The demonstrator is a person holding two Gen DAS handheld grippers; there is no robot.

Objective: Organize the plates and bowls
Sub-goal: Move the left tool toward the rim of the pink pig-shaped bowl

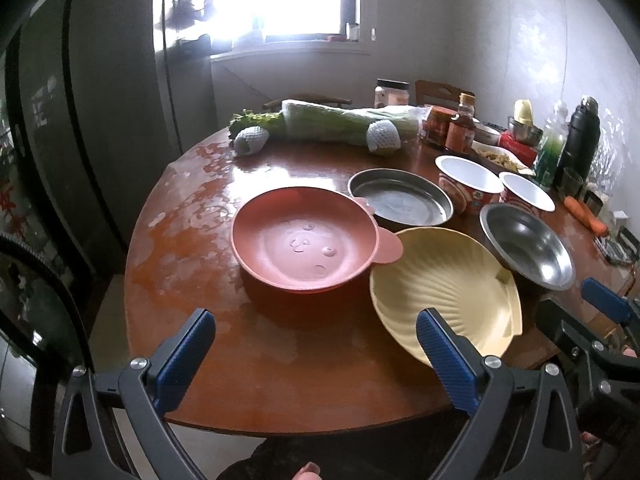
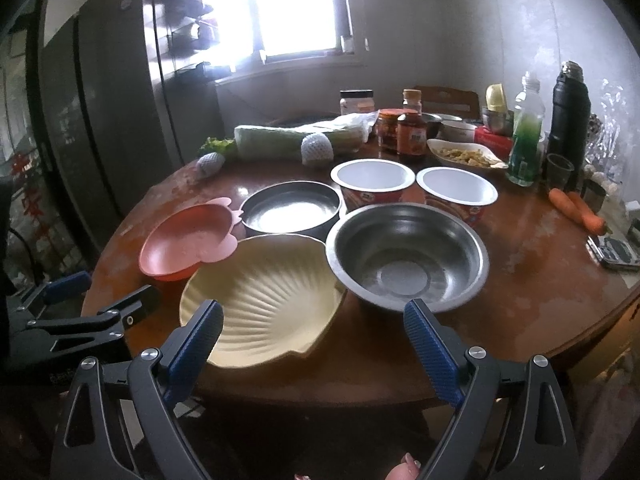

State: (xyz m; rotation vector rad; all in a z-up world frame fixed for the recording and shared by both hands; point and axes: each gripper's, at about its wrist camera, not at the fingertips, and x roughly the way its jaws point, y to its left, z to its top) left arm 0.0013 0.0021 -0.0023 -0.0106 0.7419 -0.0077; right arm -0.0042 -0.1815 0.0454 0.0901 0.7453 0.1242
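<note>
On the round wooden table [image 1: 208, 264] sit a pink eared plate [image 1: 304, 240] [image 2: 188, 240], a cream shell-shaped plate [image 1: 444, 288] [image 2: 264, 296], a flat steel pan [image 1: 400, 200] [image 2: 292, 210], a steel bowl [image 1: 528, 244] [image 2: 408, 256] and two empty white-lined paper bowls [image 1: 468, 180] [image 2: 374, 180] [image 2: 458, 190]. My left gripper [image 1: 316, 336] hovers open at the near edge, in front of the pink and shell plates. My right gripper [image 2: 314, 332] is open too, low before the shell plate and steel bowl. Neither holds anything.
Wrapped greens [image 1: 340, 124] and two net-sleeved fruits [image 1: 250, 140] lie at the far side. Jars, sauce bottles [image 2: 412, 136], a food dish [image 2: 464, 154], a green bottle [image 2: 528, 136], a black flask [image 2: 568, 120] and carrots [image 2: 576, 208] crowd the right. A dark fridge [image 1: 80, 120] stands left.
</note>
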